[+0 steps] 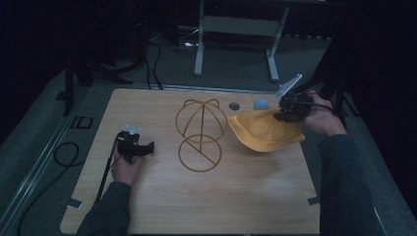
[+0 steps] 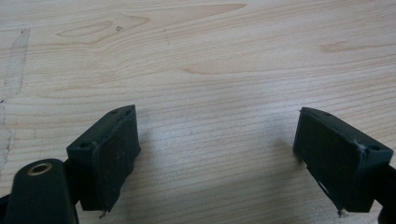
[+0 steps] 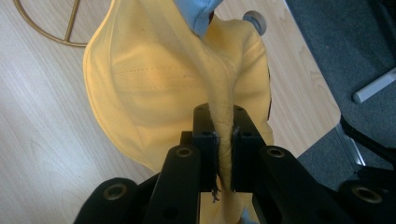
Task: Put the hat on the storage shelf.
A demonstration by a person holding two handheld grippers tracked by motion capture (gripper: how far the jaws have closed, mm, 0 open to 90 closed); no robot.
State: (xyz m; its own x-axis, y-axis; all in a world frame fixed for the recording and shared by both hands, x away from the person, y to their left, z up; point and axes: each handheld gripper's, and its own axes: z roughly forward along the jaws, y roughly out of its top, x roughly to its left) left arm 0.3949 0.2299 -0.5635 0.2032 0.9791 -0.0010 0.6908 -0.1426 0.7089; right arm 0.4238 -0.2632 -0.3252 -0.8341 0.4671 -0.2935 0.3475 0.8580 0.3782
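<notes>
Yellow hat, soft cloth, brim and crown. Item was pinched by a gathered fold of its fabric between the shut jaws of the right gripper, at the far right of the wooden table. In the right gripper view the fold ran straight up out of the pads and the rest of the hat spread away from the jaws, hanging toward the tabletop; whether its lower edge touched the wood could not be told. A pale blue piece showed at the top of that view, against the fabric; its nature was unclear.

Wire hat stand, gold-coloured: a domed cage on a ring base, upright near the table's middle. It stood just to the left of the hat in the high view, near but apart. Judged relation for the coming move: the stand lay to the left of the held hat, on the side away from the right hand, so the hat would have to travel leftward and come down over the dome. The right hand was the nearer one.

Left gripper: jaws wide apart, nothing between them, bare wood beneath in the left gripper view. It lay at the table's left, well apart from hat and stand.

Small grey disc and blue ball: at the far edge, behind the hat.
</notes>
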